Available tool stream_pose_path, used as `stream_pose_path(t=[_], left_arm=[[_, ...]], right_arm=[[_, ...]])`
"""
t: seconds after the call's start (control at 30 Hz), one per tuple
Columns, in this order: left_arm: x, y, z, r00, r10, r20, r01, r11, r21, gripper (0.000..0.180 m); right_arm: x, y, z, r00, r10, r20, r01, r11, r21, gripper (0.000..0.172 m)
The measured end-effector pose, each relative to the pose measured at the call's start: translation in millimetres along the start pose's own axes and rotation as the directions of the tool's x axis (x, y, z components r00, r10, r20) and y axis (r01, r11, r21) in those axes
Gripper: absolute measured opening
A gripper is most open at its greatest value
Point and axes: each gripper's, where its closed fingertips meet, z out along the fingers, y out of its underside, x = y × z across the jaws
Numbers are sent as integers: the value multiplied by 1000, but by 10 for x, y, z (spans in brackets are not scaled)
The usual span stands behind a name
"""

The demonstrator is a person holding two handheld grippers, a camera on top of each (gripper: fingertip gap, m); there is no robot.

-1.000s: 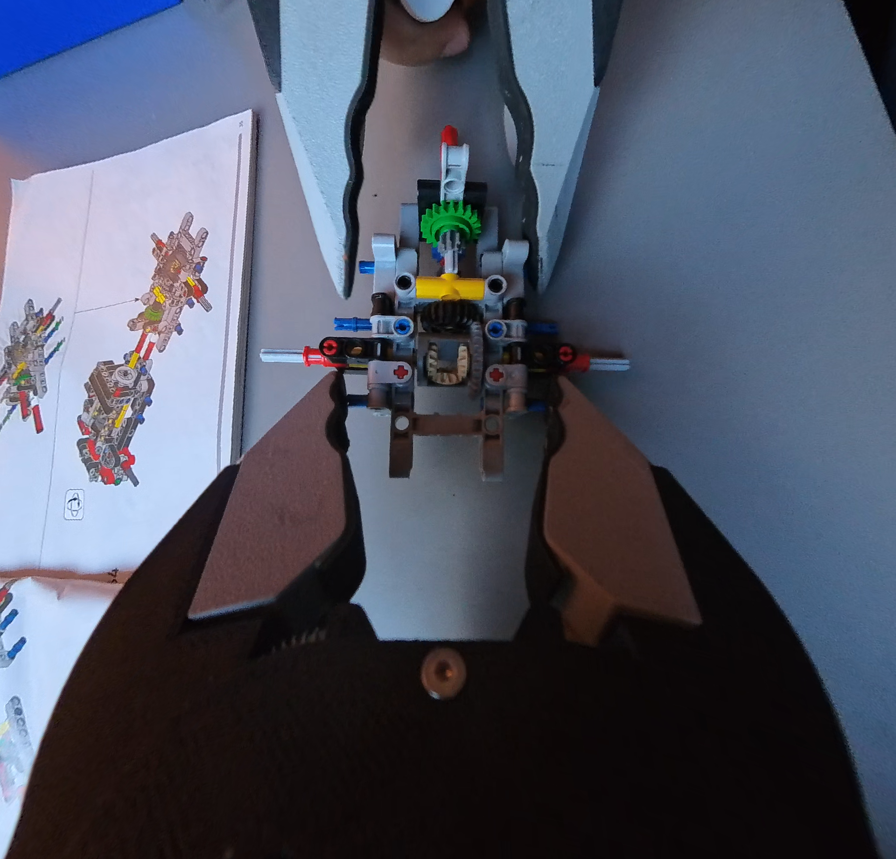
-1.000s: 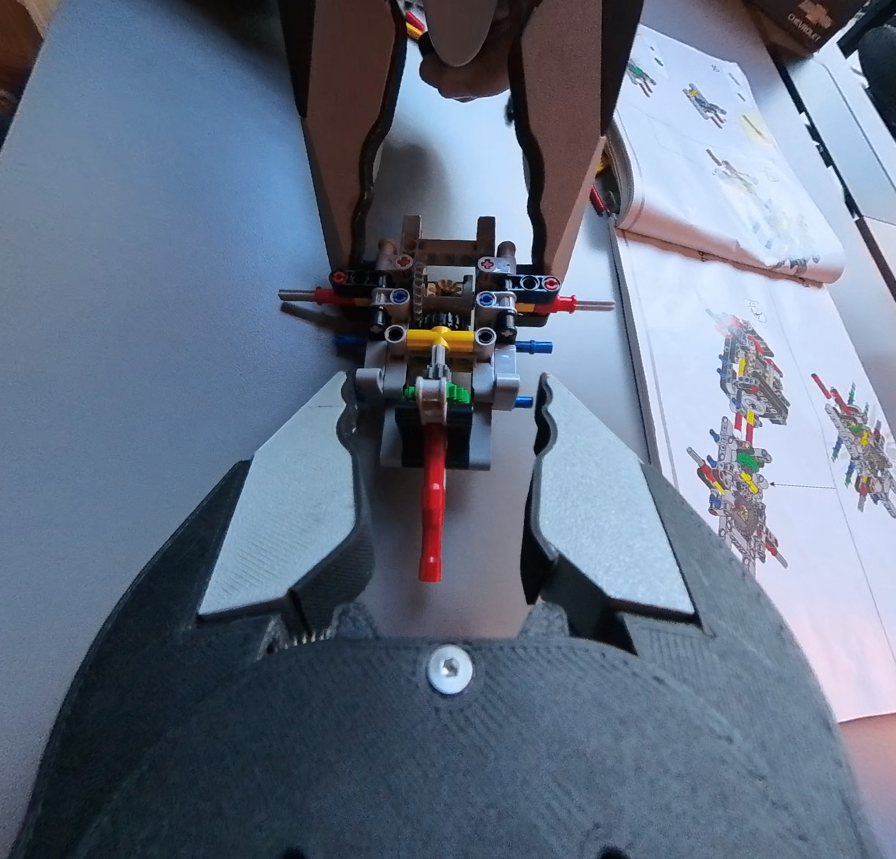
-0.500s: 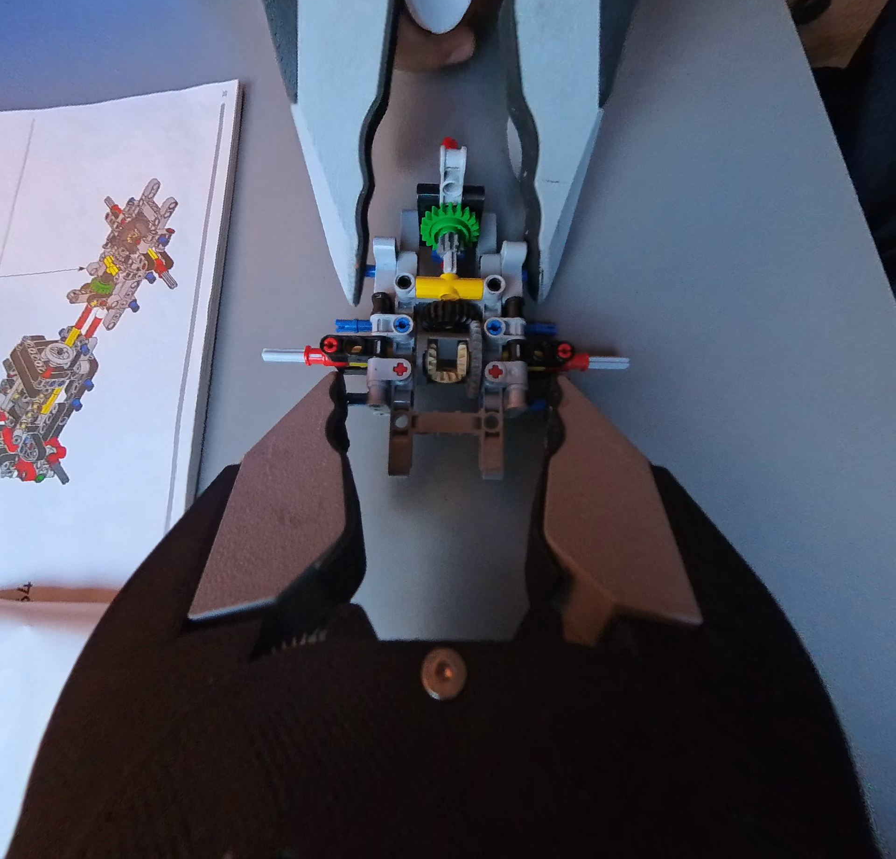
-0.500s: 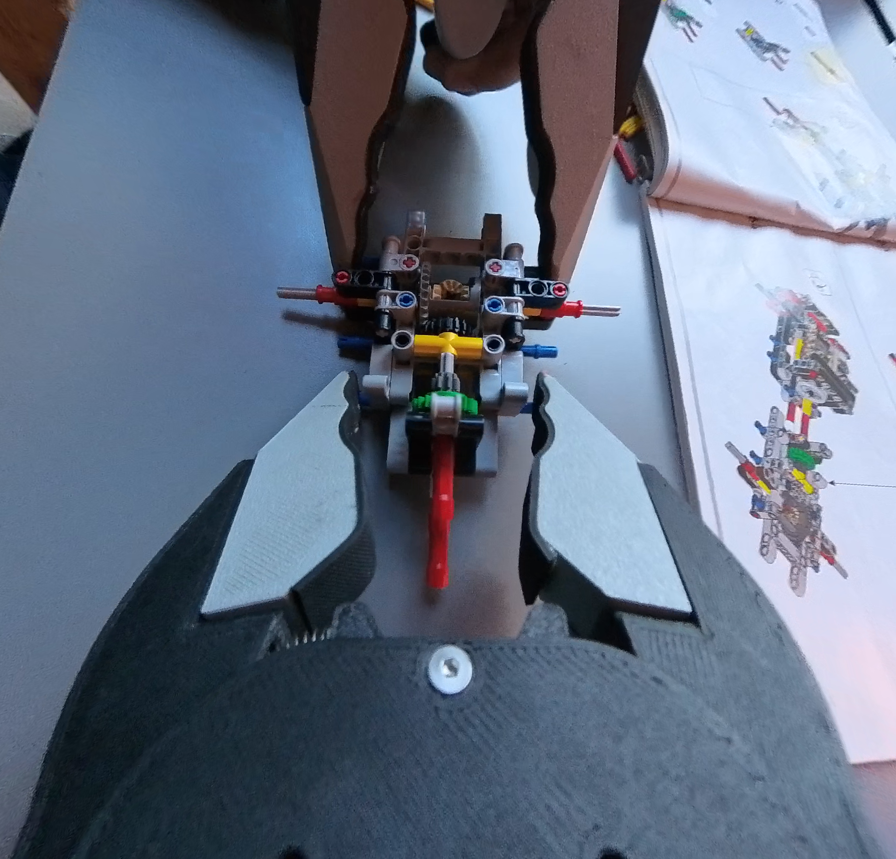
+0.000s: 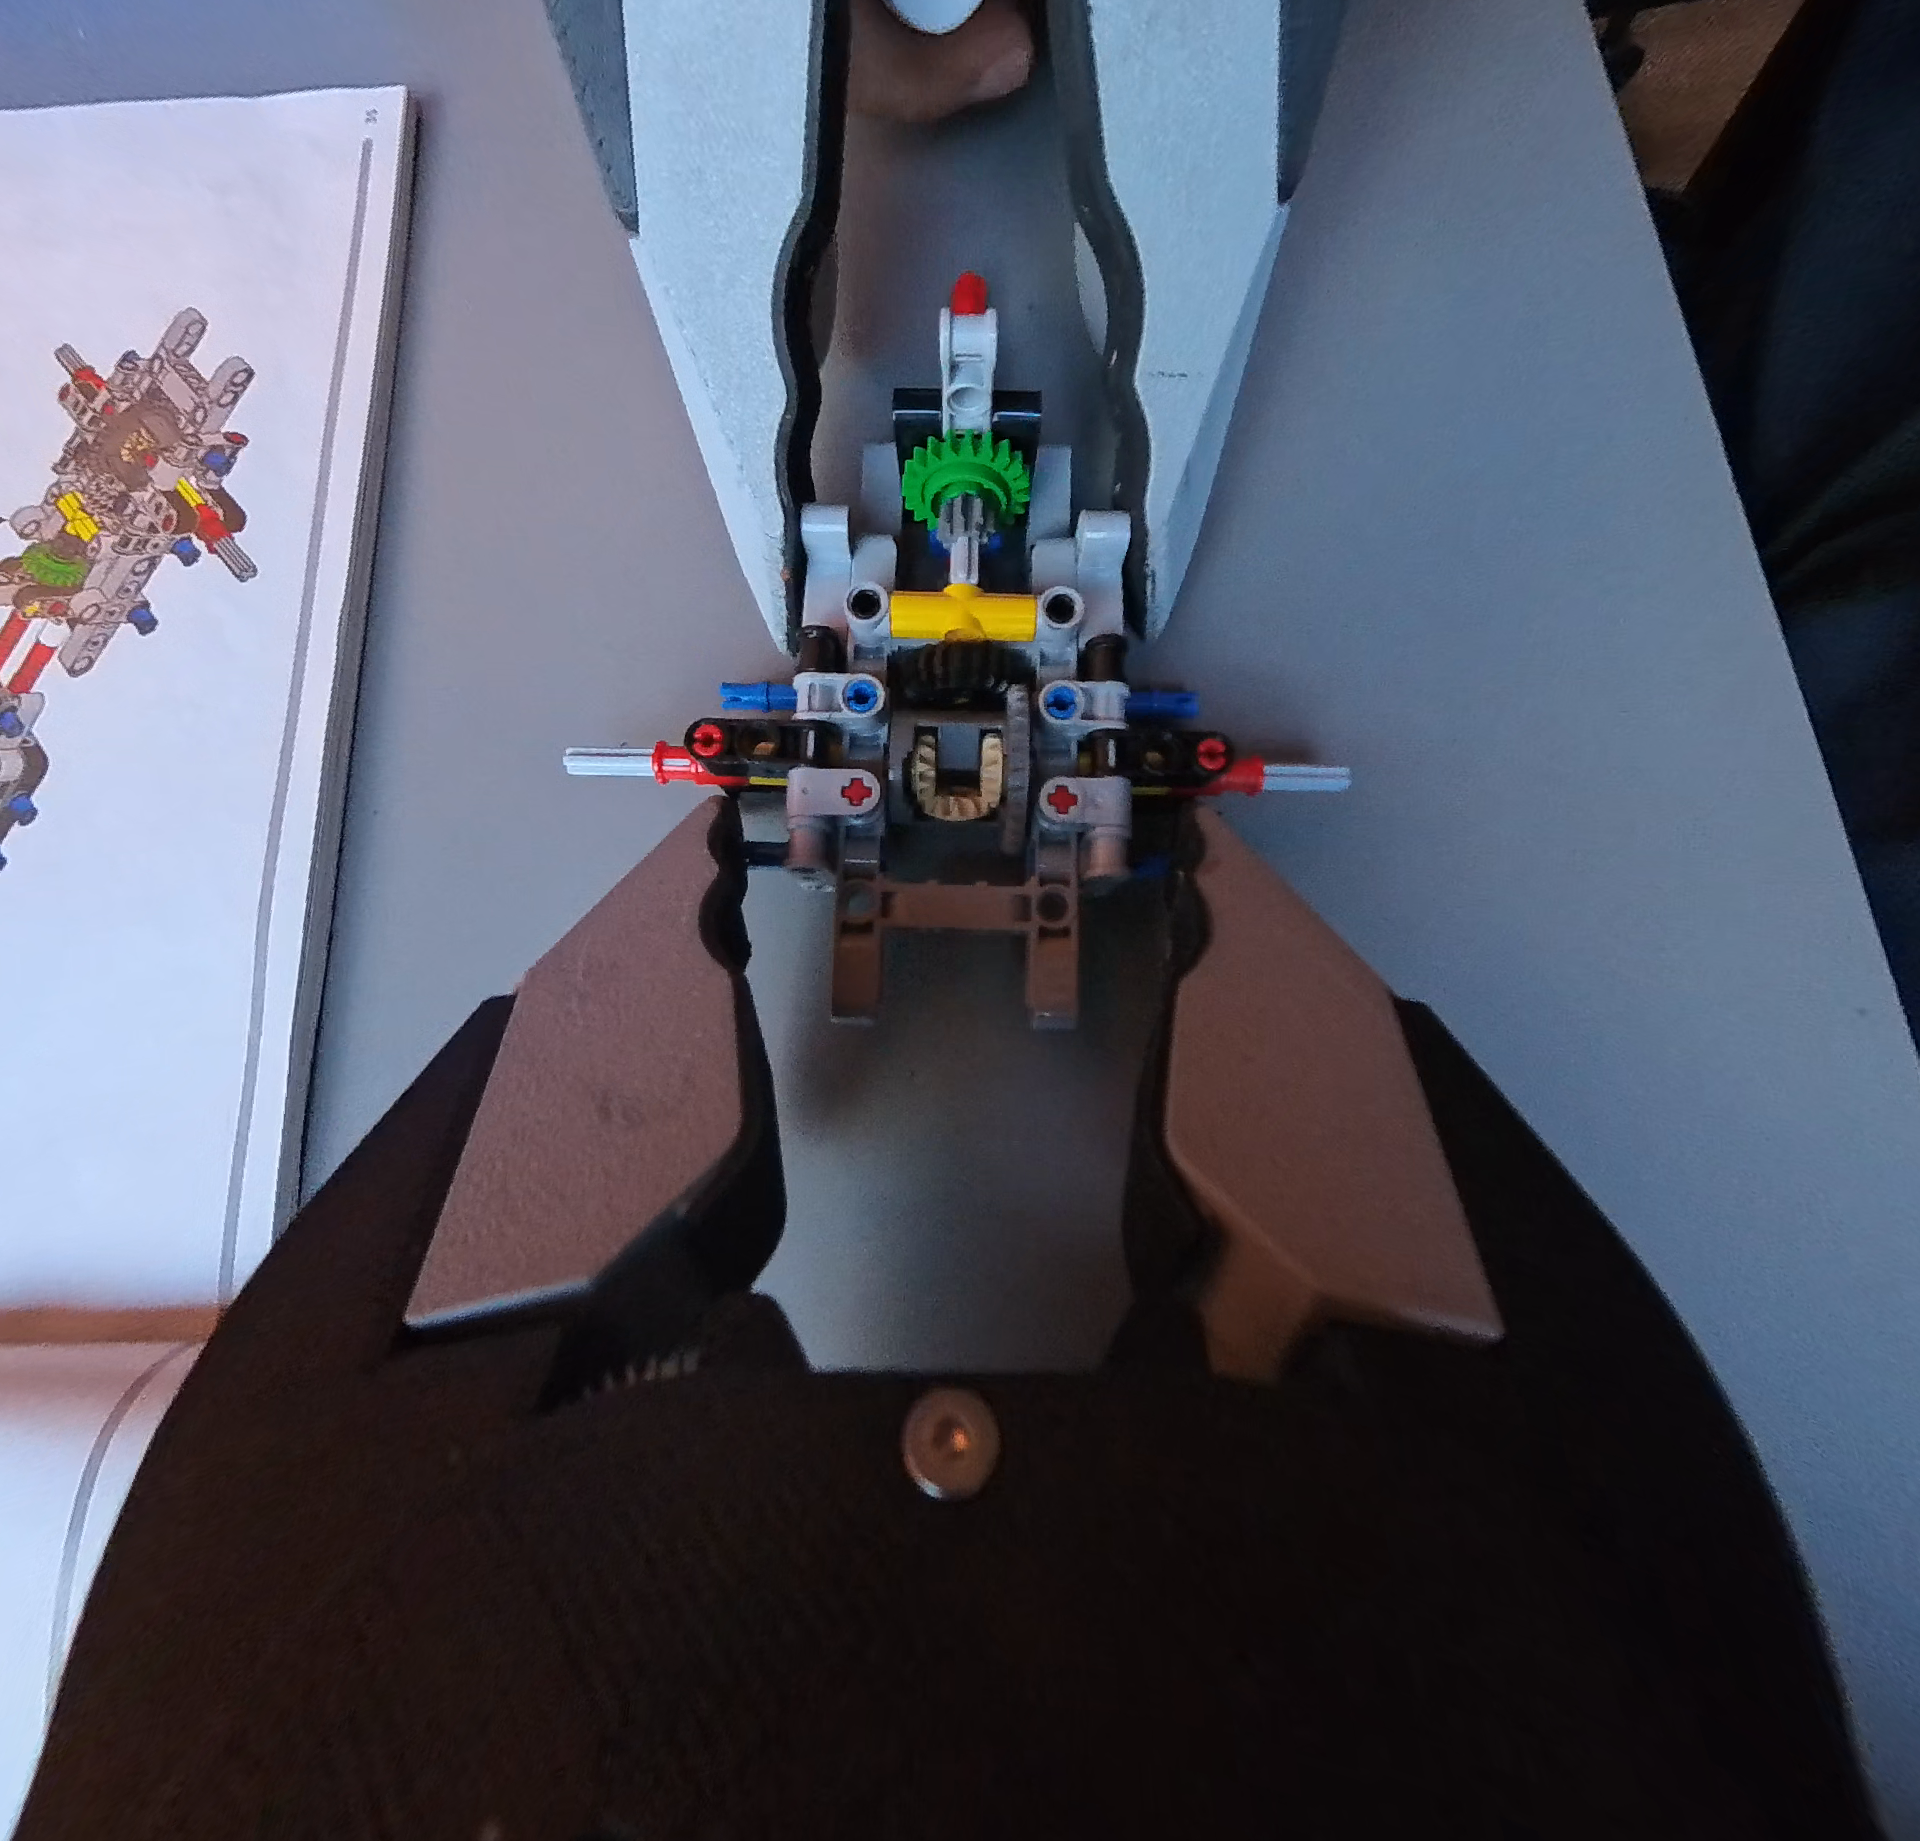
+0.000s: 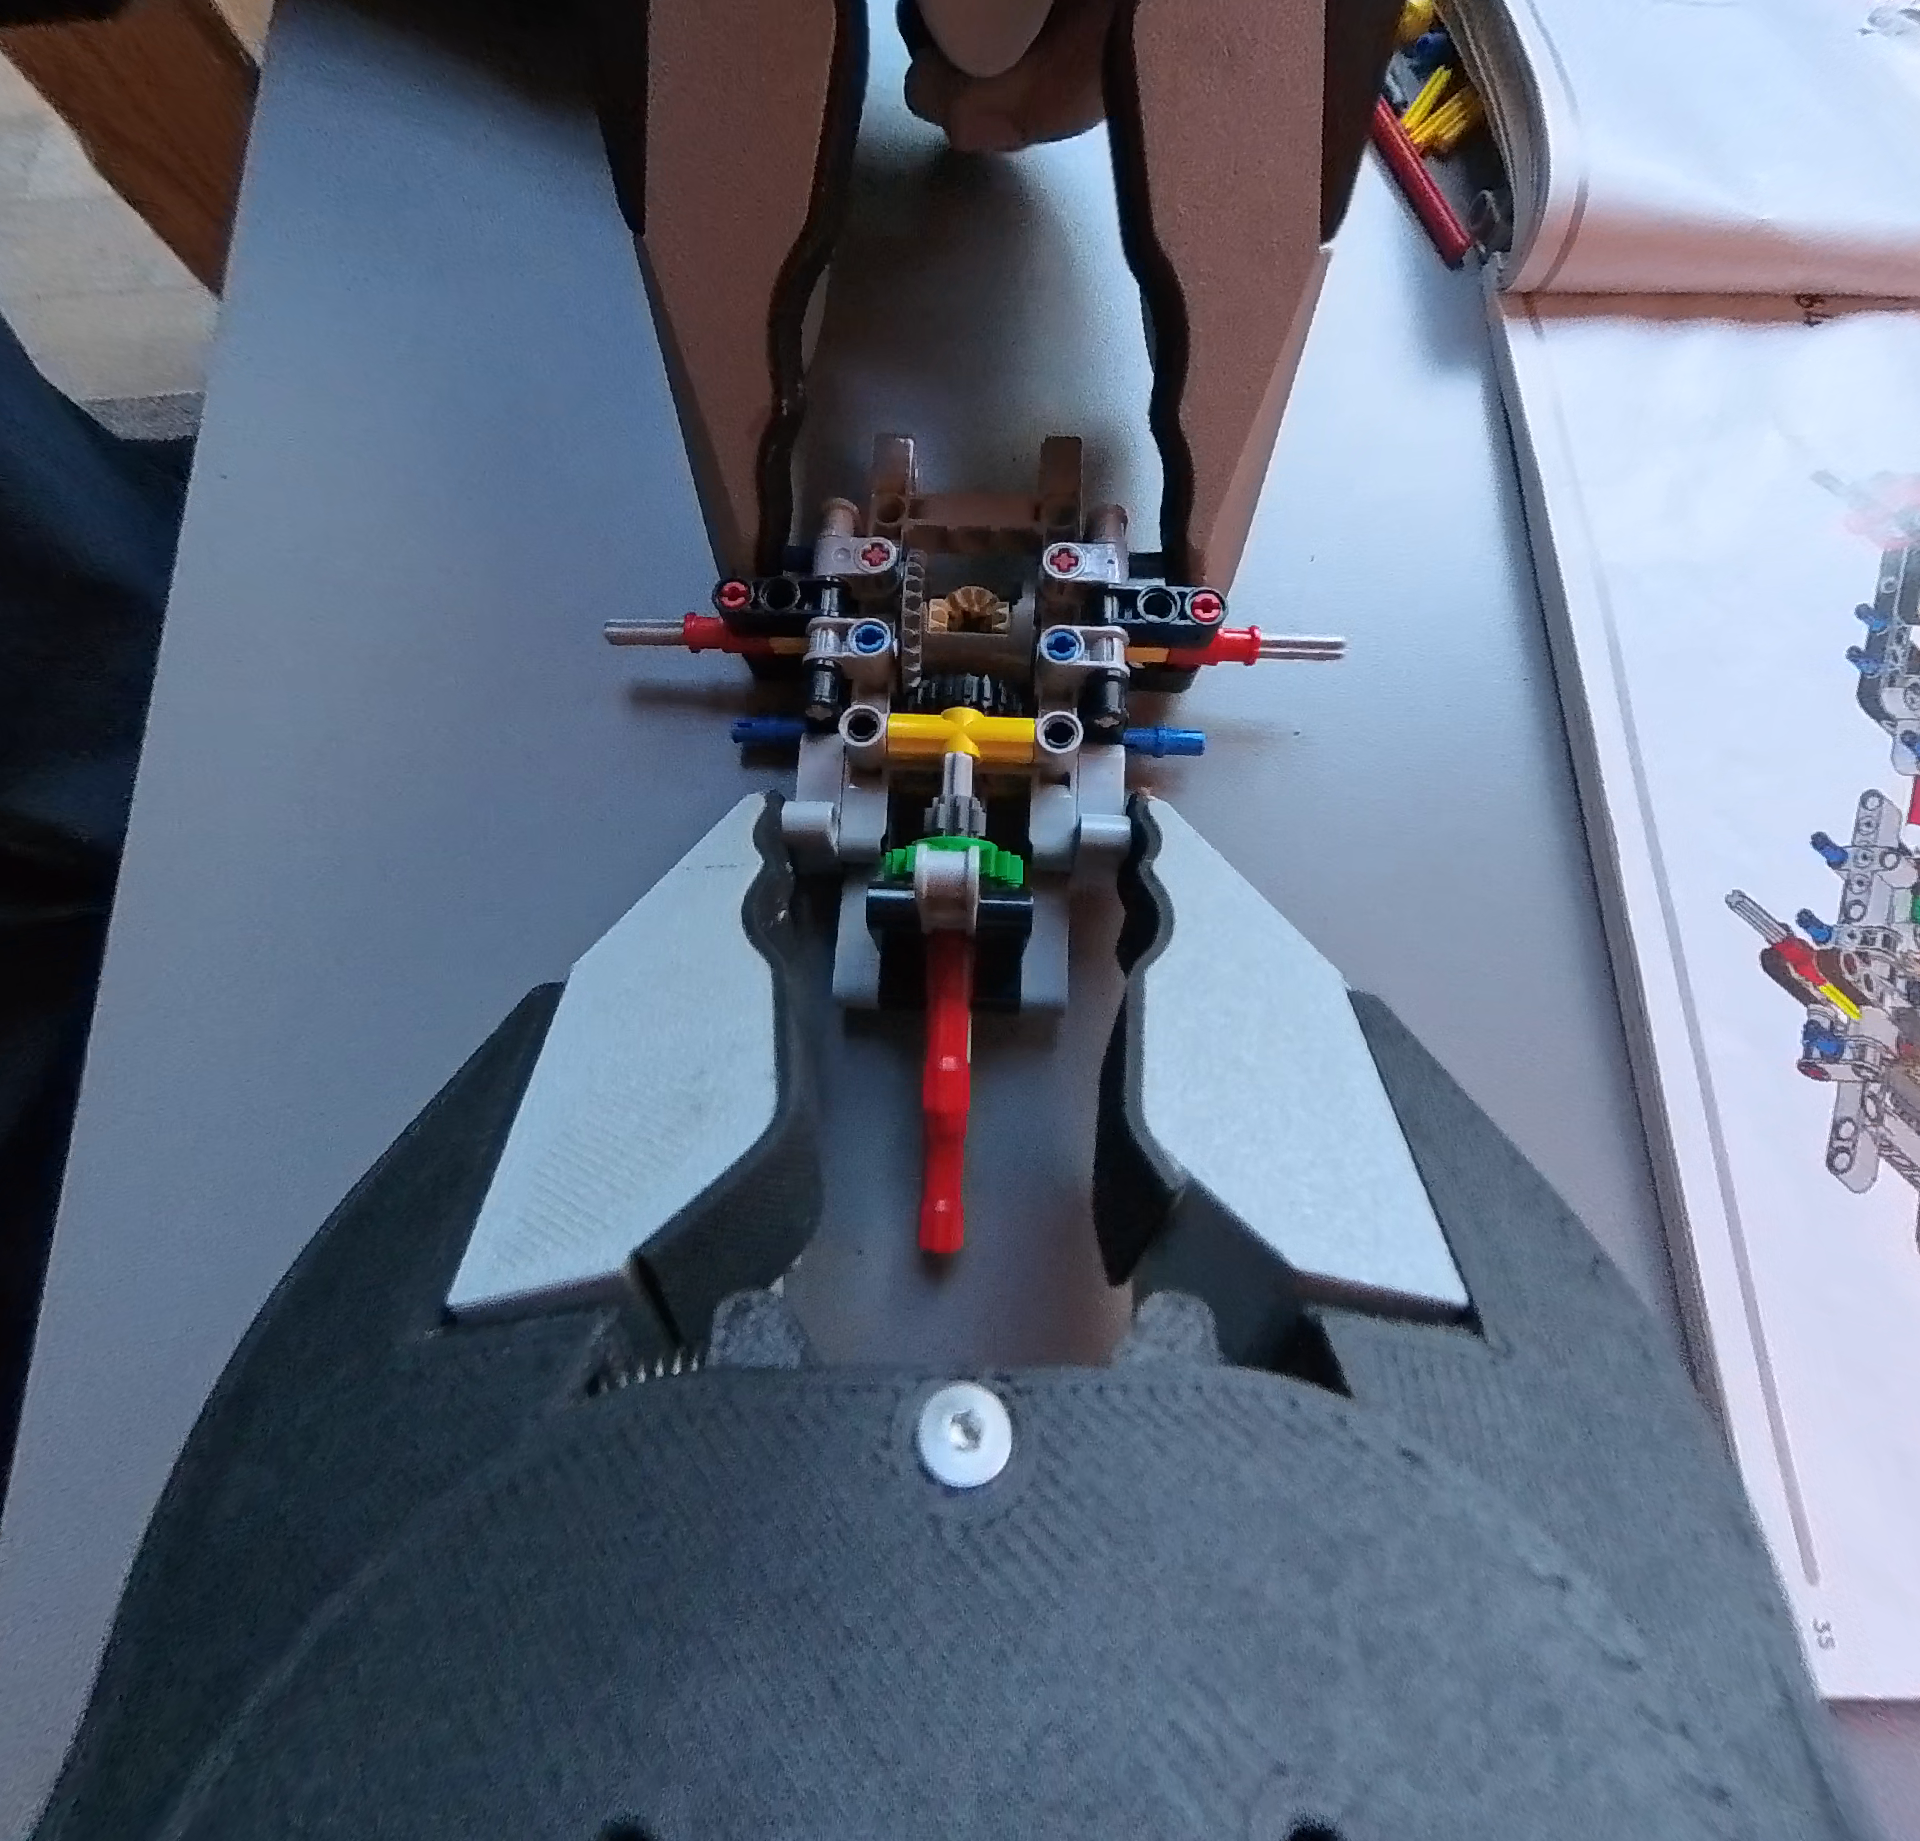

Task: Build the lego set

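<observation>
A small building-brick gear assembly (image 5: 961, 752) with a green gear, a yellow connector, black beams and grey side axles sits on the grey table (image 5: 1455, 960). My left gripper (image 5: 956, 825), with brown pads, is shut on its brown-framed end, and the fingertips press on the pins at both sides. My right gripper (image 6: 951, 825), with grey pads, faces it from the other end. It is shut on the light-grey frame beside the green gear. The assembly (image 6: 966, 731) has a red axle (image 6: 945, 1095) that runs back between the right fingers. Each gripper also shows in the other view: the right gripper (image 5: 966, 633) and the left gripper (image 6: 971, 555).
An open instruction booklet (image 5: 177, 648) lies beside the grippers; it is at the right in the right wrist view (image 6: 1766, 856). Loose yellow and red parts (image 6: 1423, 98) lie by its far page. The table edge (image 5: 1683, 441) runs close by. A thumb (image 5: 935, 77) shows behind the right gripper. The tips of both grippers are at nearly the same place.
My right gripper's fingers have closed in from a clear gap onto the light-grey frame. The left gripper has kept its grip. The booklet has shifted in both views as the grippers and assembly turned together.
</observation>
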Motion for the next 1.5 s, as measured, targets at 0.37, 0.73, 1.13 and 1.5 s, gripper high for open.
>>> stream_pose_path(t=[0.37, 0.73, 1.13, 1.5], left_arm=[[-55, -2, -36, 998, 45, 40, -47, 998, 52, 78], [-39, -113, -85, 949, 272, 160, -288, 954, 88, 78], [-88, -80, -96, 962, 218, 165, -232, 970, 73, 78], [-87, -50, -43, 991, 96, 90, -102, 992, 75, 78]], right_arm=[[52, -81, -2, 1000, 22, -12, -22, 999, 43, 63], [-9, -141, -176, 1000, -15, 26, 11, 988, 153, 66], [87, 40, -142, 994, -54, -99, 58, 997, 42, 74], [67, 30, -114, 1000, -25, -16, 26, 999, 36, 74]])
